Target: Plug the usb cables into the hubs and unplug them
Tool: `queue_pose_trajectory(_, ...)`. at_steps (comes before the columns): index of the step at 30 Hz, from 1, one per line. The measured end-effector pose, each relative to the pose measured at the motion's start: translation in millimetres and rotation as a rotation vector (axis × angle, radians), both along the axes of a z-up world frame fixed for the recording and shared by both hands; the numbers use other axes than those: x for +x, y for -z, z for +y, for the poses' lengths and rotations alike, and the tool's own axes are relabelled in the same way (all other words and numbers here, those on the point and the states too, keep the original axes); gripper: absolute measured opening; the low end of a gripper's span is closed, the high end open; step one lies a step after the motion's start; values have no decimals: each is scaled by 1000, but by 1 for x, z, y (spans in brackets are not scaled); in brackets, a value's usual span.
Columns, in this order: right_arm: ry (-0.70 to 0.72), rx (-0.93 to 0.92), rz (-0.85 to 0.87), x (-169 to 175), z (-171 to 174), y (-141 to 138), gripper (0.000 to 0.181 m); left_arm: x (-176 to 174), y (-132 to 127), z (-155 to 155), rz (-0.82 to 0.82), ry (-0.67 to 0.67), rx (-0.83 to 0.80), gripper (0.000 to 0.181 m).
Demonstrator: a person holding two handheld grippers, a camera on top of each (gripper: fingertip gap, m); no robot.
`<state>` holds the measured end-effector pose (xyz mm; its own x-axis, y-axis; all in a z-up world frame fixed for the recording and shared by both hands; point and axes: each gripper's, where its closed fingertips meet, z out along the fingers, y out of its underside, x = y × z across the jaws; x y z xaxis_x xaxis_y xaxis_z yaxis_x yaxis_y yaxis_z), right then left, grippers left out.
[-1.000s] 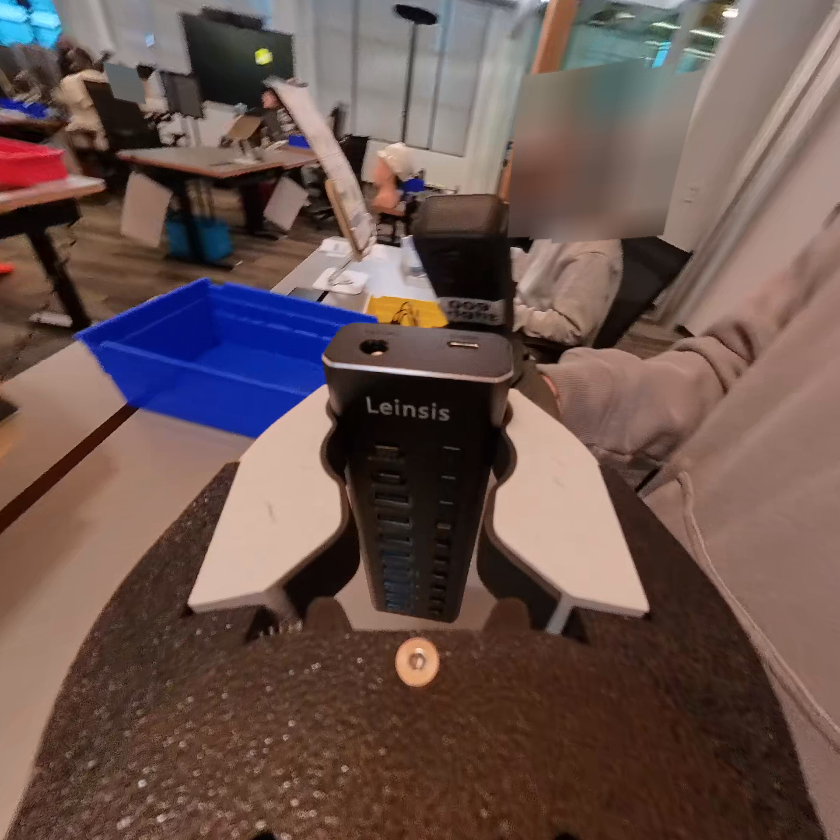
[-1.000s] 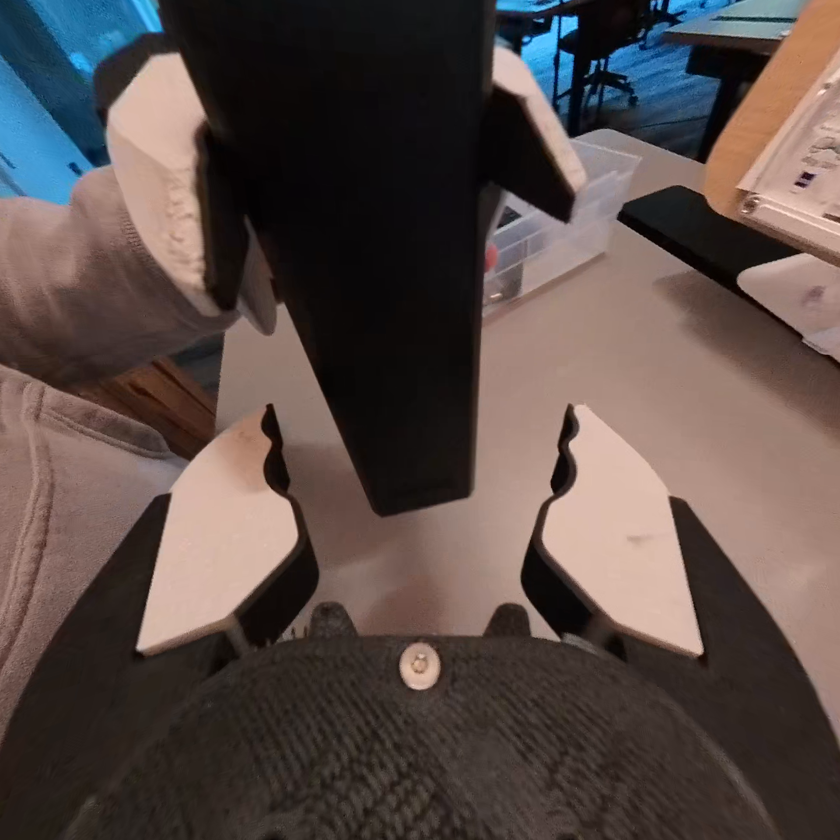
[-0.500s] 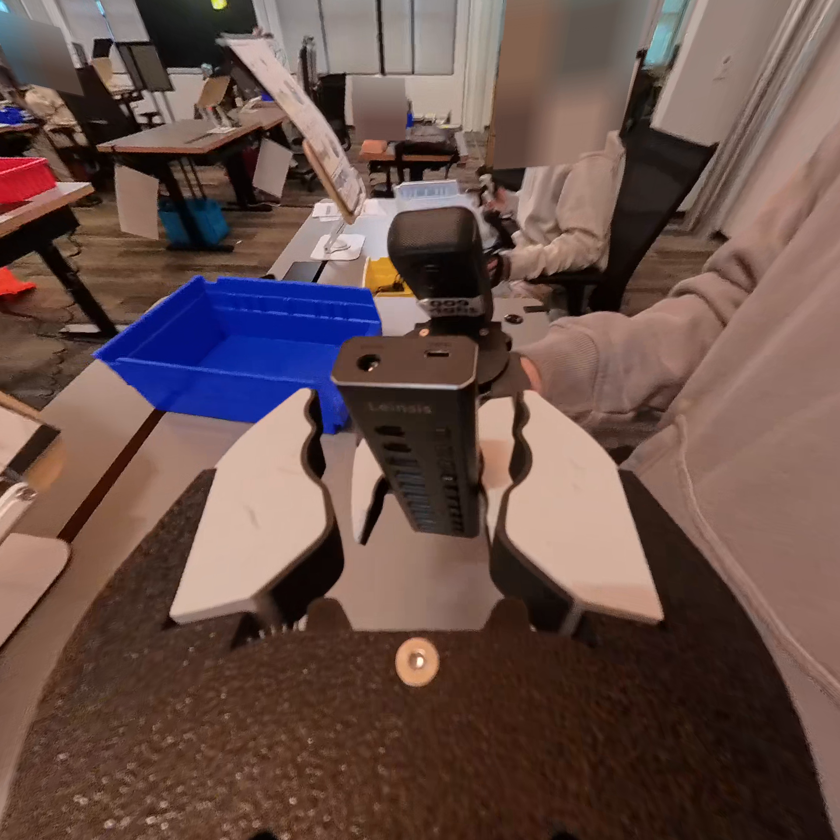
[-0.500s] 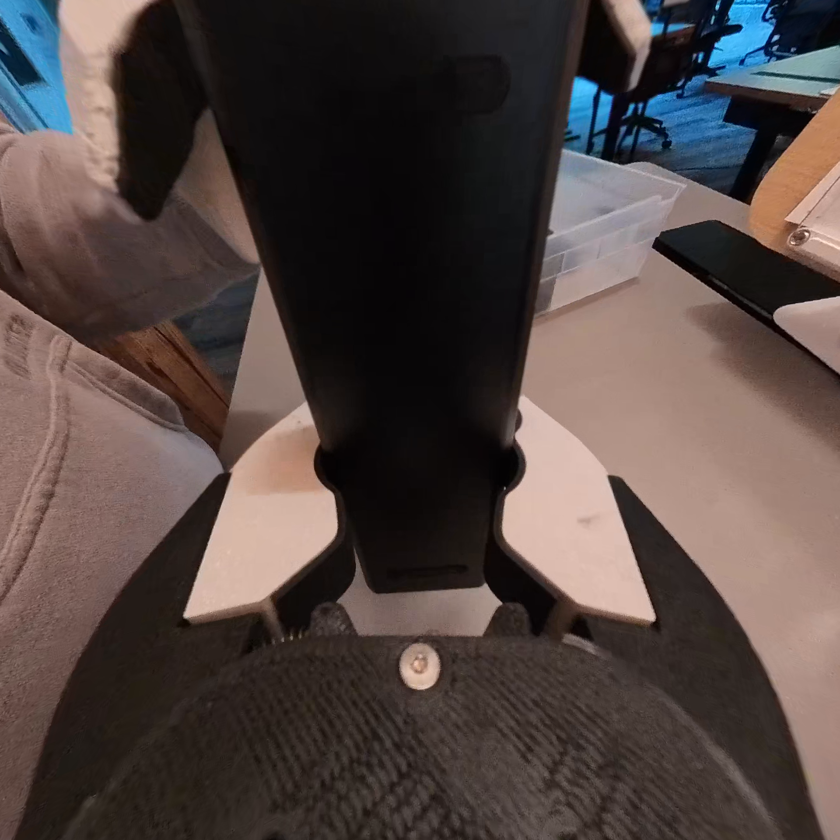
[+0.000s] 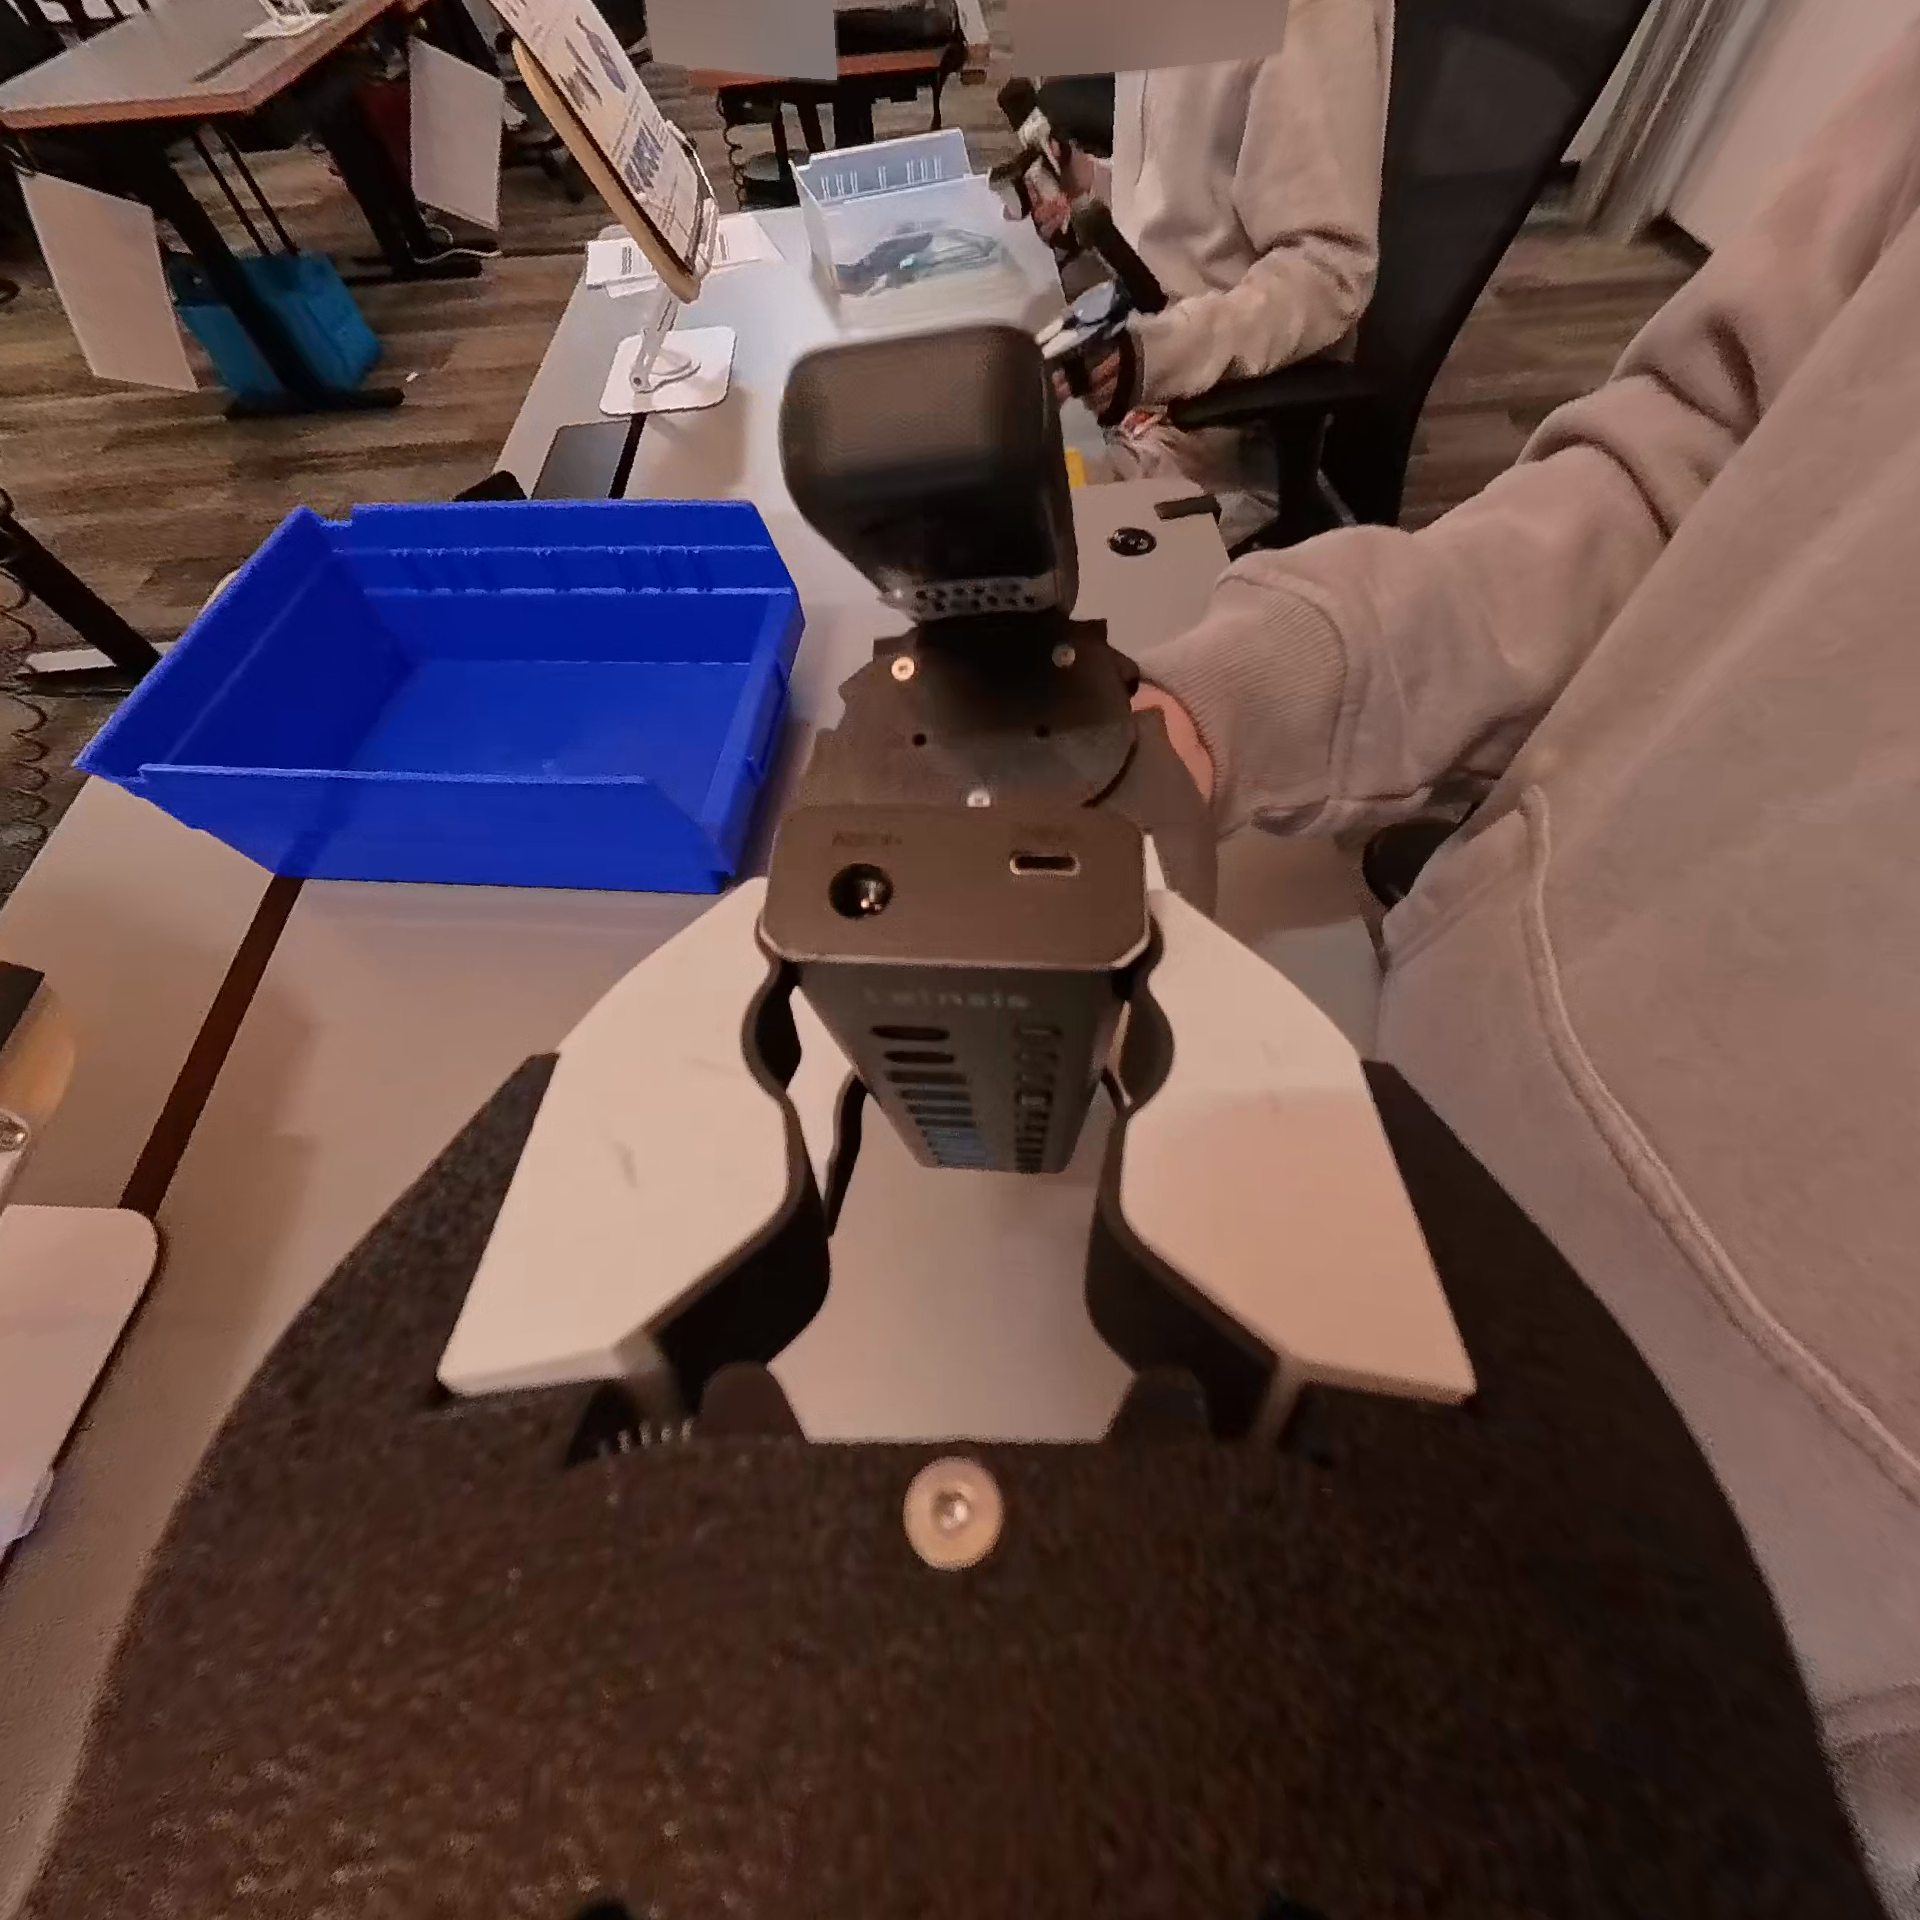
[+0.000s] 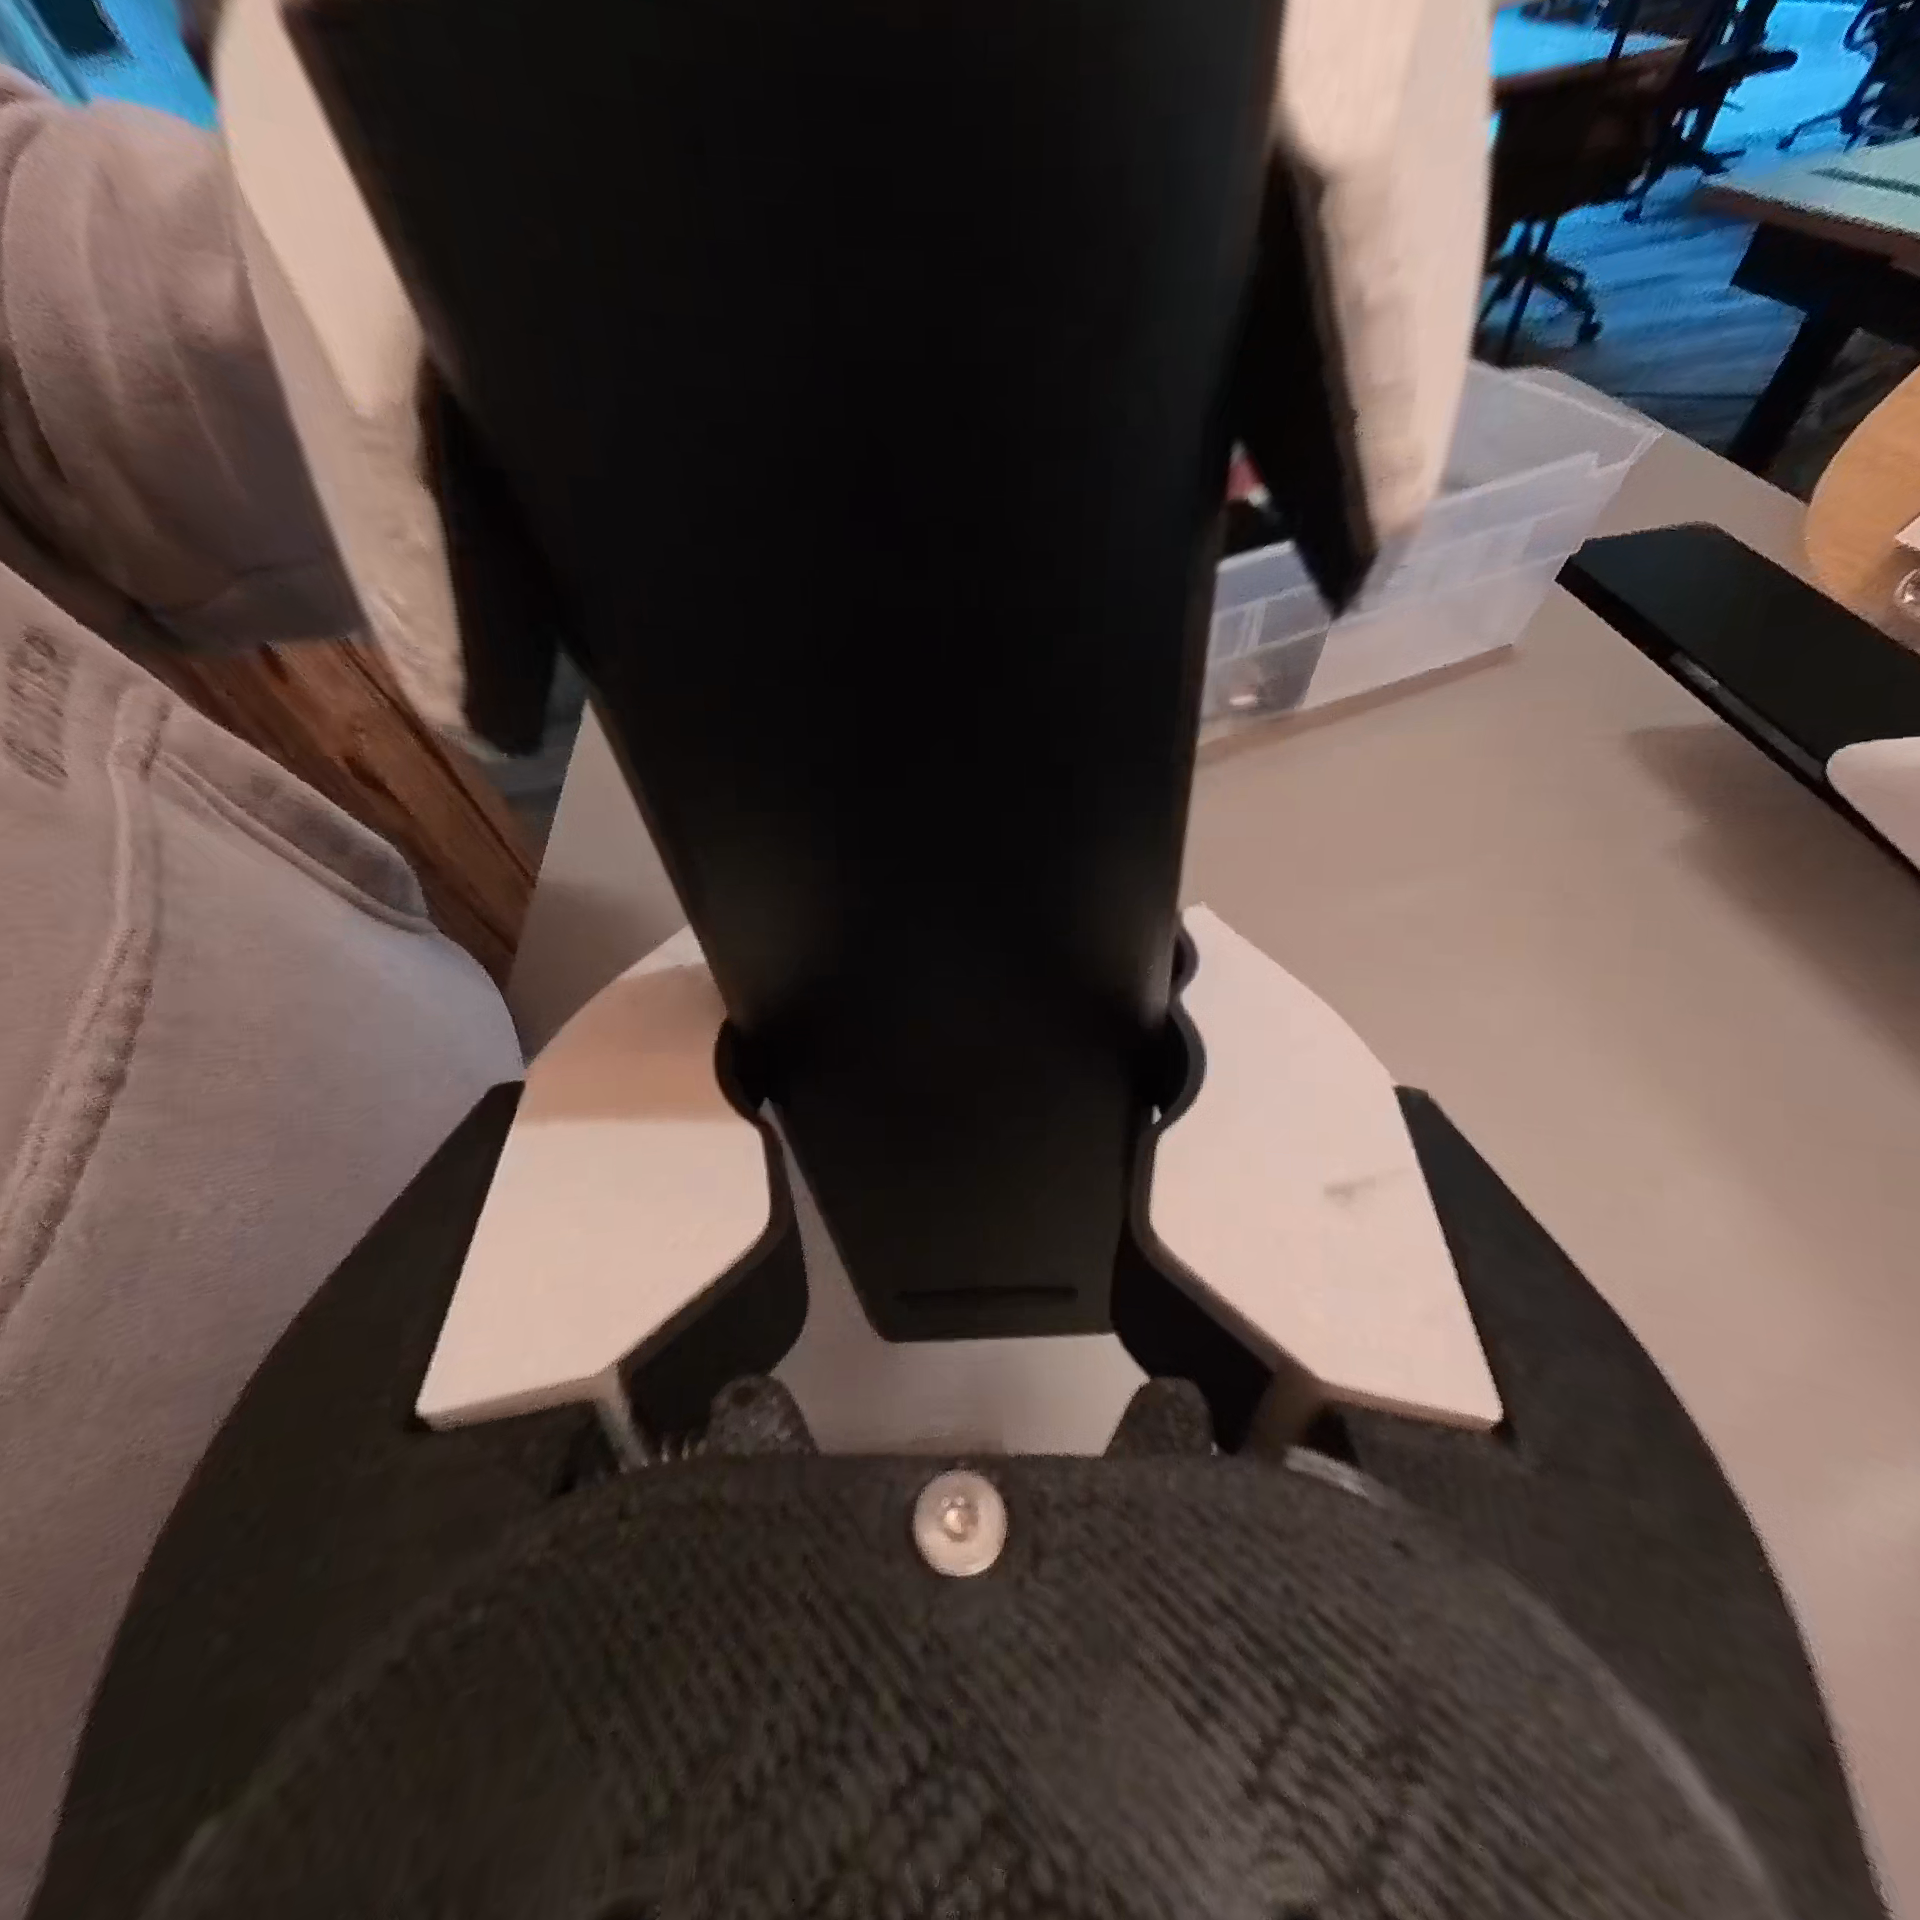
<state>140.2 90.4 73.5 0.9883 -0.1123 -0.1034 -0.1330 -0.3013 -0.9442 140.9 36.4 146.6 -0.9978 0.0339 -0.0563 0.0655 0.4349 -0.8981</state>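
Note:
A black USB hub [image 5: 951,894] with rows of ports stands upright above the grey table [image 5: 416,1039], held at both ends. My left gripper [image 5: 951,966] is shut on its upper end, the fingertips pressing its two sides. My right gripper [image 6: 956,1039] is shut on the hub's lower end [image 6: 966,1195]. In the right wrist view the hub's dark back [image 6: 852,520] fills the middle, and the left gripper's white fingers [image 6: 312,364] flank it, blurred. The right gripper's camera housing [image 5: 925,457] shows behind the hub. I see no USB cable near the hub.
An empty blue bin [image 5: 468,707] sits on the table to the far left. A clear plastic box [image 6: 1455,582] and a flat black device [image 6: 1745,644] lie on the table. A tilted board on a stand [image 5: 623,145] and a seated person [image 5: 1247,208] are farther off.
A second ago only my left gripper held the hub. My right gripper closed on its lower end, my left opened, drew back, and has now closed on the upper end.

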Motion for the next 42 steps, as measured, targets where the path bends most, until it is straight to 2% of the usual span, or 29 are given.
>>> queue_pose_trajectory(2,4,79,8,2,1,-12,74,0,1,-3,-5,2,-1,59)
queue_pose_trajectory(8,18,69,60,3,1,-8,76,1,7,-3,-8,-6,30,60)
queue_pose_trajectory(15,48,173,110,7,-6,-24,74,7,2,7,-19,-40,37,59)
queue_pose_trajectory(19,6,161,40,3,-8,-25,60,3,-2,7,7,-14,-1,59)
queue_pose_trajectory(21,15,188,22,4,-7,-30,62,2,-6,7,-10,-8,-14,59)
queue_pose_trajectory(23,44,216,43,8,-5,-30,78,0,-10,5,-13,1,-28,59)
queue_pose_trajectory(26,7,209,30,1,-1,-29,63,-1,-13,2,-1,15,-52,59)
queue_pose_trajectory(29,-22,127,15,-2,-2,-21,63,-3,-8,1,-1,25,-32,59)
queue_pose_trajectory(35,42,188,36,5,-3,-29,72,2,-8,1,-33,-7,-11,59)
queue_pose_trajectory(38,15,148,62,2,-3,-24,64,0,-5,0,-12,0,-6,59)
queue_pose_trajectory(42,15,121,-17,1,-5,-22,63,-3,-6,1,-28,8,-30,59)
